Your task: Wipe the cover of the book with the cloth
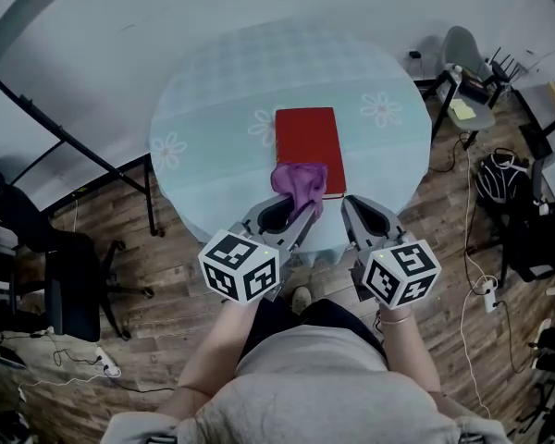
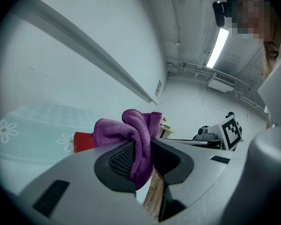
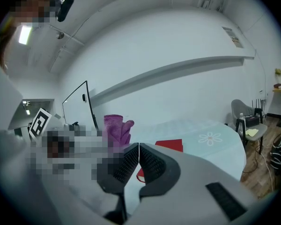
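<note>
A red book [image 1: 307, 148] lies flat near the front of the round table [image 1: 213, 91]. My left gripper [image 1: 301, 213] is shut on a purple cloth [image 1: 299, 184], which hangs over the book's near edge. In the left gripper view the cloth [image 2: 133, 139] is pinched between the jaws, with a corner of the book [image 2: 83, 141] behind it. My right gripper [image 1: 349, 209] sits just right of the left one at the table's front edge, shut and empty. The right gripper view shows its own jaws [image 3: 138, 153] closed together, with the book [image 3: 170, 145] and cloth [image 3: 115, 129] beyond.
The tablecloth is pale blue-green with flower prints [image 1: 381, 109]. A black office chair [image 1: 60, 271] stands at the left. A grey chair [image 1: 467, 63], bags and cables [image 1: 504, 178] crowd the floor at the right. A black stand's bar [image 1: 65, 141] runs past the table's left side.
</note>
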The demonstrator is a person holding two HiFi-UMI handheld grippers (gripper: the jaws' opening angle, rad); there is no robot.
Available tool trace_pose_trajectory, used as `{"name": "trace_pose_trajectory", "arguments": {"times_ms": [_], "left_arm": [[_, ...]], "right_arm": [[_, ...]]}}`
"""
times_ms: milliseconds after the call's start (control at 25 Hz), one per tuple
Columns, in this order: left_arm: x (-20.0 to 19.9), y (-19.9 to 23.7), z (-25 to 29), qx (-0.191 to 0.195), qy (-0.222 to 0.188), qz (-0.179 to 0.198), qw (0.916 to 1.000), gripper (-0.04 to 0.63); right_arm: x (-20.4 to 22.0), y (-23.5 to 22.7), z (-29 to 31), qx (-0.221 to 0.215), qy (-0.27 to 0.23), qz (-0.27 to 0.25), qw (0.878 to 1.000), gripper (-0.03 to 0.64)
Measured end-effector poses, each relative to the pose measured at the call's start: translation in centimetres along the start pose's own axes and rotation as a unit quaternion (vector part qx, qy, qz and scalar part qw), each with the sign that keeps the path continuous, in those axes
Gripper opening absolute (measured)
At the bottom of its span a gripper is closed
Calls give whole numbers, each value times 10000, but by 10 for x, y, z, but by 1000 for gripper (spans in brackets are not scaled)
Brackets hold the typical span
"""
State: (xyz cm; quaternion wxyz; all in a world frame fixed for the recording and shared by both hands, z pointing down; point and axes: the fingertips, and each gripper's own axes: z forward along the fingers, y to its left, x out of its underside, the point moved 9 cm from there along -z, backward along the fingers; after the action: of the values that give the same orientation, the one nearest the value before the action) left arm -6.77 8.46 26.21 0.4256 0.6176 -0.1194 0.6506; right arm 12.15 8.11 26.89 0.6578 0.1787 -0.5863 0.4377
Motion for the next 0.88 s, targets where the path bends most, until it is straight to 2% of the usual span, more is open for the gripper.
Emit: {"name": "trace_pose_trajectory", "arguments": {"times_ms": [560,880], "left_arm": [[-8,24,28,62,157,-134,9998,112],[-25,68,46,50,219,-195,9996,112]], "right_arm": [[-2,-18,30,5,160,123,9998,23],[-10,-30,74,36,197,269,9994,23]]}}
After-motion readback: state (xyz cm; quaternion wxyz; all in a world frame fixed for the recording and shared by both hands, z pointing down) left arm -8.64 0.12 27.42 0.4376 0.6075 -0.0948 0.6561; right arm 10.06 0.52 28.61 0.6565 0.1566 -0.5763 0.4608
